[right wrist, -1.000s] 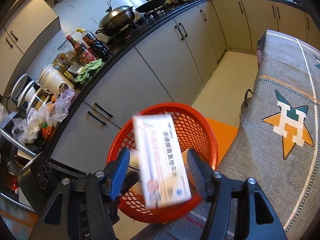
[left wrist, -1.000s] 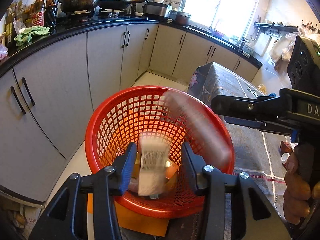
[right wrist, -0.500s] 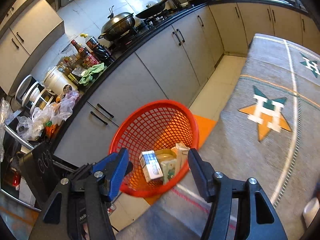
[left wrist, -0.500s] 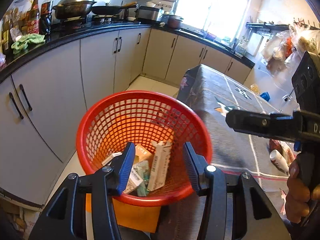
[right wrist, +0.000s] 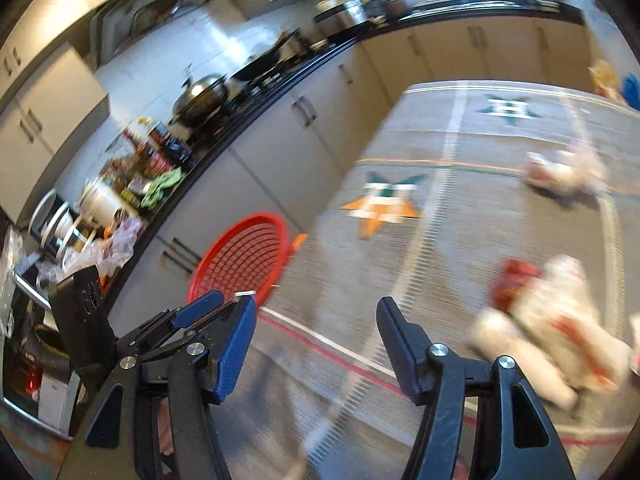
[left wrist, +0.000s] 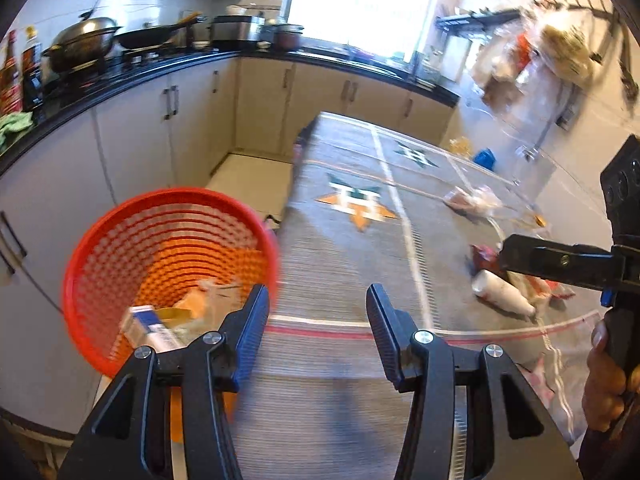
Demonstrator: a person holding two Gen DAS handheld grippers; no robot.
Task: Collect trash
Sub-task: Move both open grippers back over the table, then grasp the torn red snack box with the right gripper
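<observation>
A red mesh basket (left wrist: 100, 248) (right wrist: 224, 268) stands on the floor at the table's left edge with several cartons (left wrist: 148, 326) inside. My left gripper (left wrist: 316, 300) is open and empty above the grey tablecloth (left wrist: 344, 264), just right of the basket. My right gripper (right wrist: 316, 312) is open and empty too, over the cloth (right wrist: 440, 216). A white bottle (left wrist: 502, 294) lies on the cloth beside red and white wrappers (left wrist: 484, 254); in the right wrist view this blurred pile (right wrist: 544, 320) sits right of the fingers. A crumpled bag (left wrist: 472, 200) (right wrist: 564, 174) lies farther back.
Kitchen cabinets (left wrist: 132, 132) and a dark counter with a wok (left wrist: 80, 46) run along the left. A clear plastic bag (left wrist: 560, 352) lies at the table's near right. A person's hand (left wrist: 608, 384) grips the right tool's handle. Hanging bags (left wrist: 536, 60) fill the right wall.
Two boxes left the grippers and fell into the basket. Both grippers then swung right, away from the basket and over the tablecloth toward the bottle and wrappers.
</observation>
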